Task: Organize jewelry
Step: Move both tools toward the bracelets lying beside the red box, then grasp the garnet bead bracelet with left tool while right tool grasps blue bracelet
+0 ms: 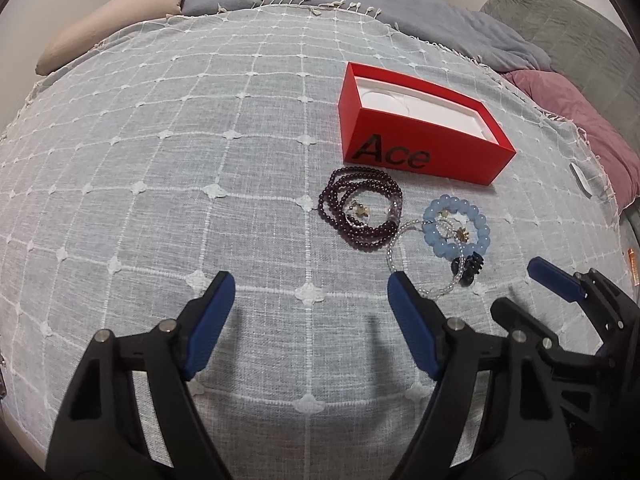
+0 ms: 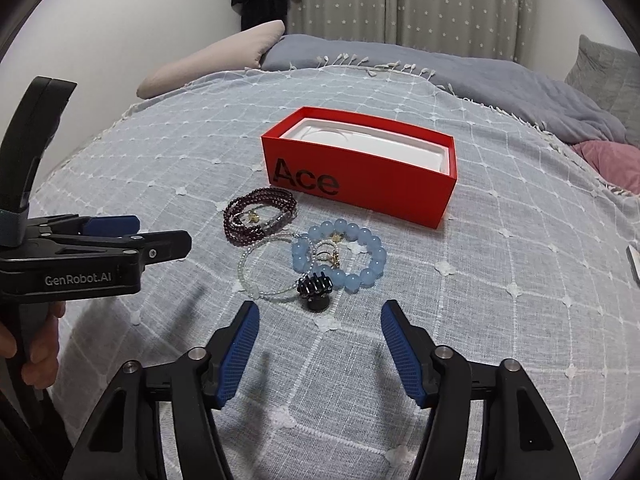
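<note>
Plainly, everything lies on a bed under a thin grey-white bedspread (image 1: 168, 184) woven in a raised grid with small stitched flowers at the crossings and a tasselled far edge. On it stands a red cardboard box (image 2: 360, 176), lidless, long and rectangular, lined with a white moulded tray and printed "Ace" in black on its near side. In the right wrist view its long axis runs from near left to far right.

Just in front of the box, and apart from it, lies the jewelry. A dark garnet-coloured bead strand (image 1: 360, 210) is coiled in several loops of small round beads, with a small gold charm inside the coil. Beside it, a bracelet (image 2: 340, 254) of large, smooth, pale blue beads forms a flat ring, with small gold pieces inside it. A thin strand of clear beads (image 2: 260, 276) curves between the two and touches the blue ring. A small black ridged piece (image 2: 314, 286) sits against the near edge of that ring.

The left gripper (image 1: 312, 296), black with ribbed blue pads, stands open over bare cloth, holding nothing. The right gripper (image 2: 318, 320) is likewise open and empty, just short of the black piece. A hand (image 2: 36, 340) grasps the left tool's handle.
</note>
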### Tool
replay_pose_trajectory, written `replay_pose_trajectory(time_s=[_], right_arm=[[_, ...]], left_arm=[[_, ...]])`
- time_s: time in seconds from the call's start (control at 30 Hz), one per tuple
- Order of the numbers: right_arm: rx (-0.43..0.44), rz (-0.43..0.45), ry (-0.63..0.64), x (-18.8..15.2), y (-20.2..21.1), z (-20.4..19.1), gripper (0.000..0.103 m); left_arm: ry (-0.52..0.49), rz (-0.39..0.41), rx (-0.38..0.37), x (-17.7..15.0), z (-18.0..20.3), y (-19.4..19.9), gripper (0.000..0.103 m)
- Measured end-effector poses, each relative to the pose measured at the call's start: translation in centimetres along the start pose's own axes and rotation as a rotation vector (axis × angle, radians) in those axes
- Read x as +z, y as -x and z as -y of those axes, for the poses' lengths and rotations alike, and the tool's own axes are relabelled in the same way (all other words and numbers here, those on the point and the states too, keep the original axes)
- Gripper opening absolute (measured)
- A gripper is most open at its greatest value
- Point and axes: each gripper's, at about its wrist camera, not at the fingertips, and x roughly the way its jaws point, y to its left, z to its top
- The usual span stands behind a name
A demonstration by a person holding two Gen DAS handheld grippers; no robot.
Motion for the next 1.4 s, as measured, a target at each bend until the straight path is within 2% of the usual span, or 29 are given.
replay_pose_trajectory(time_s=[0.13, 0.27, 0.4, 0.5, 0.67, 0.77, 0.8, 0.87, 1.03, 1.17, 1.33, 1.4], right_arm=[[0.002, -0.015, 0.02, 0.1, -0.8, 0.0, 0.055], [0.008, -0.028, 0.03, 0.3, -1.4, -0.1, 0.055], [0.01, -0.03, 0.054, 0.6, -1.9, -0.2, 0.055], [0.022, -0.039, 0.053, 0.7, -2.2, -0.1, 0.055], [0.092, -0.051, -0.072, 1.4, -2.2, 2.1, 0.055], [0.088, -0.046, -0.115, 1.8, -2.2, 3.3, 0.055], [0.091, -0.048, -0.135, 2.0, -2.4, 3.8, 0.053], [0.108, -0.057, -0.173, 2.2, -2.8, 4.7, 0.045], [0.151, -0.103, -0.265, 2.6, -4.1, 6.7, 0.043], [0.177, -0.127, -0.312, 3.0, -5.2, 7.9, 0.043], [0.187, -0.138, -0.322, 3.7, -5.9, 8.0, 0.043], [0.208, -0.145, -0.325, 3.9, -6.2, 7.8, 0.041]], left_arm=[[0.015, -0.024, -0.028, 0.0, -0.3, -0.4, 0.066], [0.03, -0.037, -0.075, 0.0, -0.4, -0.7, 0.065], [0.031, -0.032, -0.092, 0.2, -0.4, -0.9, 0.064], [0.053, -0.056, -0.115, 0.8, -1.0, -1.5, 0.064], [0.109, -0.079, -0.149, 2.4, -2.4, -2.7, 0.06], [0.132, -0.083, -0.169, 3.4, -2.8, -3.3, 0.055], [0.135, -0.082, -0.171, 3.6, -2.8, -3.6, 0.05], [0.139, -0.089, -0.184, 4.2, -2.8, -4.2, 0.047], [0.081, -0.123, -0.213, 5.8, -1.8, -5.6, 0.047], [0.048, -0.128, -0.165, 7.0, -1.3, -6.7, 0.047], [-0.001, -0.122, -0.156, 7.2, -0.7, -7.2, 0.047], [-0.03, -0.12, -0.174, 7.2, -0.1, -7.2, 0.032]])
